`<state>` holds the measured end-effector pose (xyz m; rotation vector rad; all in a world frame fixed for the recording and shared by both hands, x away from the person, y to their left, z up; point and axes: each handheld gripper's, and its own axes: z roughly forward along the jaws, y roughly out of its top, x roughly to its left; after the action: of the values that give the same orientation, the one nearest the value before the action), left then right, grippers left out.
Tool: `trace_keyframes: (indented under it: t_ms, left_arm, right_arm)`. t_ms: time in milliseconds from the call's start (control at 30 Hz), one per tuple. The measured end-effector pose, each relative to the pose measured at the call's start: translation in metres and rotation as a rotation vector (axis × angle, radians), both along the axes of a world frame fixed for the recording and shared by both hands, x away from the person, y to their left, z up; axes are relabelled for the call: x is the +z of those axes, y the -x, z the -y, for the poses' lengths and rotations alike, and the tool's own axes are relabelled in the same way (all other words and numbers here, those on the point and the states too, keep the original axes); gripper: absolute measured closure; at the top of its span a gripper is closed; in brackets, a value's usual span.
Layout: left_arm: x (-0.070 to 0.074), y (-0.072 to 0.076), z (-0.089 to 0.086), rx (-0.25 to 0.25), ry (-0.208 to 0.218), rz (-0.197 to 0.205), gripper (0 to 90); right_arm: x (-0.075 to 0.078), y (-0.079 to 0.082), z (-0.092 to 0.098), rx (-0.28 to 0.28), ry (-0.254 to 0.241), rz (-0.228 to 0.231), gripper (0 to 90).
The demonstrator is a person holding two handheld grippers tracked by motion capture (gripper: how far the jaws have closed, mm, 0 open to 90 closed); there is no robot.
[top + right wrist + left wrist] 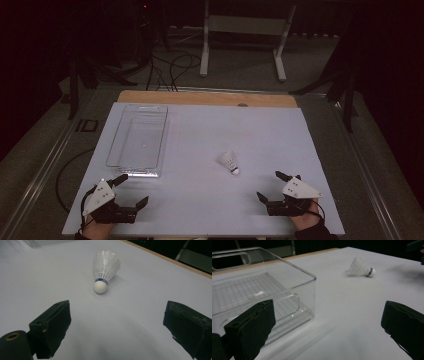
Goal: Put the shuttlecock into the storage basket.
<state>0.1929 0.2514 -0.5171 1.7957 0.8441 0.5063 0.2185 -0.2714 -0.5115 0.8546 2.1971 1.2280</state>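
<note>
Along the near edge of the bench, the two grippers rested on the white surface, each held by a hand coming in from below. The left gripper sat by the near left corner, its jaws spread wide with nothing between them; the right gripper sat by the near right corner, jaws likewise spread and empty.

Just beyond the left gripper, a clear tray lay along the left side of the bench, its near end close to that gripper's farther jaw. In the left gripper view the tray showed a ribbed floor.

Between the grippers and a little farther in, nearer the right one, the shuttlecock lay on its side, well apart from the tray, cork toward the near right corner and feathers toward the far left. In the right gripper view the shuttlecock lay straight ahead of the open jaws, cork nearest, untouched.

Along the far edge ran a strip of bare wood.
</note>
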Motion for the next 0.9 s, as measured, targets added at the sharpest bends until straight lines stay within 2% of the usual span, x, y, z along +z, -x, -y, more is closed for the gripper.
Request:
trace_keyframes:
  t_ms: [33,100,167,433,900]
  left_arm:
    - [-0.0002,0.0001,-0.0004,0.008,0.003,0.003,0.3]
    - [-0.0012,-0.0002,-0.0007,0.027,-0.017,0.020,0.3]
    - [-0.0011,-0.0001,-0.0004,0.031,-0.023,0.023,0.3]
    - [-0.0009,-0.0003,-0.0013,0.029,-0.012,0.021,0.3]
    - [-0.0008,-0.0001,-0.0018,0.021,-0.003,0.018,0.4]
  right_arm:
    - [0.0013,0.0000,0.0008,-0.004,-0.004,-0.001,7.5]
    - [0.0027,-0.0008,0.0024,-0.003,-0.015,-0.036,7.5]
    - [0.0023,-0.0012,0.0028,0.002,-0.007,-0.046,7.5]
    - [0.0022,-0.0018,0.0020,0.004,-0.010,-0.064,7.5]
    - [0.0053,0.0001,0.0001,-0.006,0.007,-0.055,7.5]
